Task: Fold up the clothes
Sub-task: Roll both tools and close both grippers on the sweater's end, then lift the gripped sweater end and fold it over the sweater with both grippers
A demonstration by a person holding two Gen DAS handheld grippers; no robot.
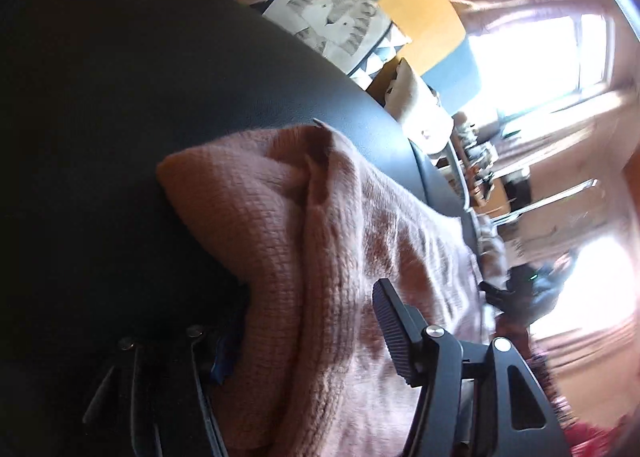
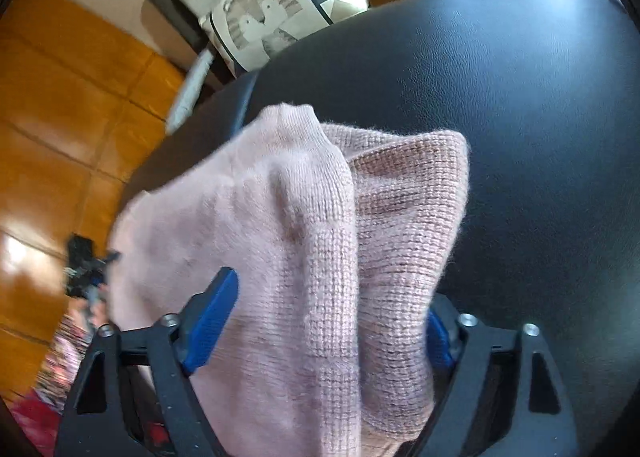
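surface: we see a black leather-look seat [image 2: 520, 97] filling most of both views; it carries the garment.
floor: orange-brown tiles [image 2: 60, 117] on the left of the right wrist view.
garment: pink knit sweater [image 2: 320, 237], bunched and folded over itself on the seat. One fold end points toward the cushions; the finer-knit layer lies over the coarser one. In the left wrist view the same sweater [image 1: 320, 257] runs from seat centre down to the bottom edge.
window: bright and blown out [image 1: 540, 57], with pinkish curtains around it.
cushion: patterned, with two bird-like figures and triangles [image 2: 272, 17], just beyond the seat edge.
writing: we read no brand, label or text anywhere; the cushion print is picture only.
right gripper: [image 2: 332, 329] blue pads, jaws moderately wide with the sweater bunched between them. Left pad [image 2: 212, 321] lies against the fabric; the right pad is mostly hidden by it. We can't tell if the pads actually pinch.
left gripper: [image 1: 304, 341] jaws wide. The right finger [image 1: 396, 329] sits on top of the sweater; the other finger is dark and lost in shadow beside the fabric edge. No clamp visible.
other: small, blurred dark object [image 2: 84, 265] on the floor.
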